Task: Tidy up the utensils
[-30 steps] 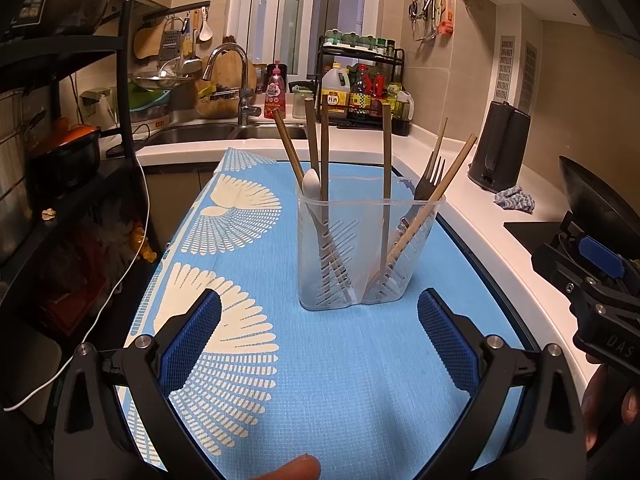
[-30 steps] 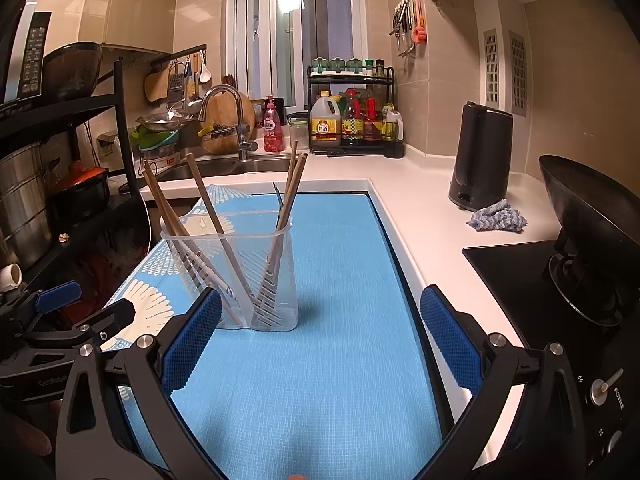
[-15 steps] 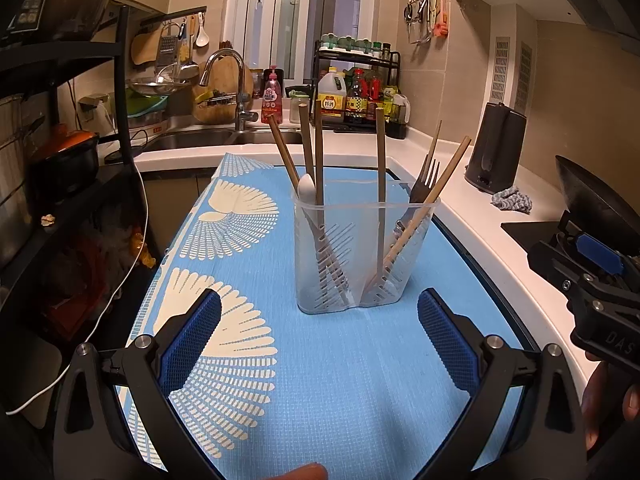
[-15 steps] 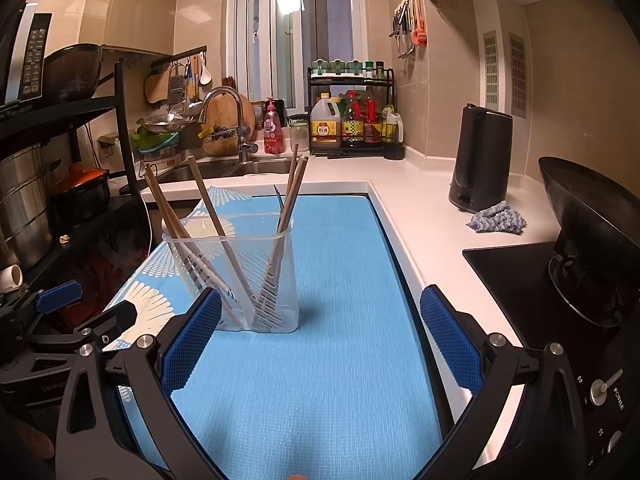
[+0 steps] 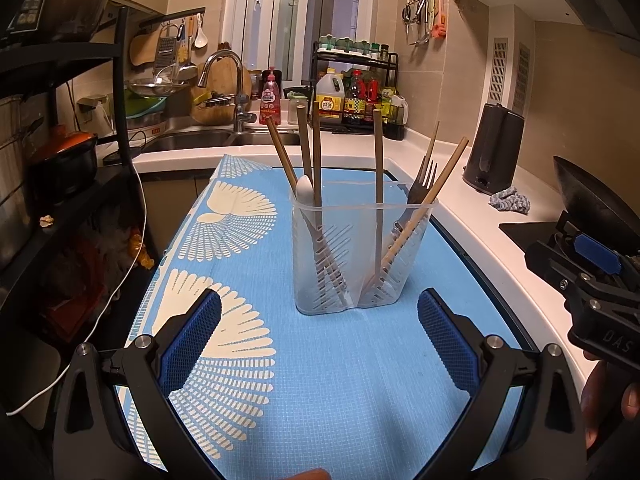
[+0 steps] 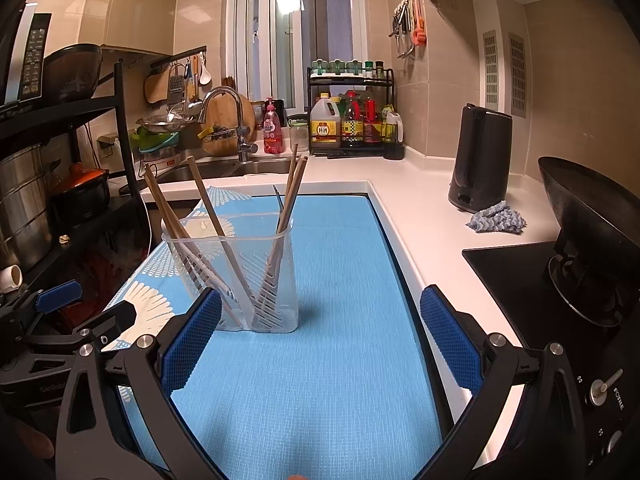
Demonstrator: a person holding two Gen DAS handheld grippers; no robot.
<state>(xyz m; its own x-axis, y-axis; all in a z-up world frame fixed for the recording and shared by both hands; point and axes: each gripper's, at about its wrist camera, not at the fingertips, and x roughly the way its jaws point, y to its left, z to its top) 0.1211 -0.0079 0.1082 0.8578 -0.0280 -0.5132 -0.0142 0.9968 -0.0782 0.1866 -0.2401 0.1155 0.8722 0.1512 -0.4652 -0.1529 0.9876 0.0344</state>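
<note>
Utensil holder [image 5: 363, 248], a clear slotted plastic caddy, stands upright on the blue mat [image 5: 320, 380] ahead of the left gripper [image 5: 319, 346], centred between the lines of its two fingers and apart from both blue pads [image 5: 190, 340]. Left gripper: jaws spread wide, released, nothing between them. Right gripper [image 6: 320, 344]: jaws likewise spread wide and empty; in the right wrist view the holder sits ahead and toward the left finger, its lower left corner hidden behind that finger's blue pad, so contact there cannot be told. Contents of the holder: wooden chopsticks [image 5: 316, 160] leaning in the compartment on the left-finger side together with a white spoon [image 5: 305, 190], bowl upward at the rim; a single chopstick near the middle divider; a dark fork [image 5: 422, 188], tines up, and two more slanted chopsticks in the compartment on the right-finger side. Beyond the holder, past the far edge of the mat: a sink with a curved faucet [image 5: 230, 88], and a rack of bottles [image 5: 356, 92]. Outboard of the right finger in both views: a dark kettle [image 6: 478, 158] on the white counter [image 6: 436, 224], a crumpled blue-grey cloth [image 6: 496, 218] just beside it, and a black wok [image 6: 592, 216] on the cooktop.
</note>
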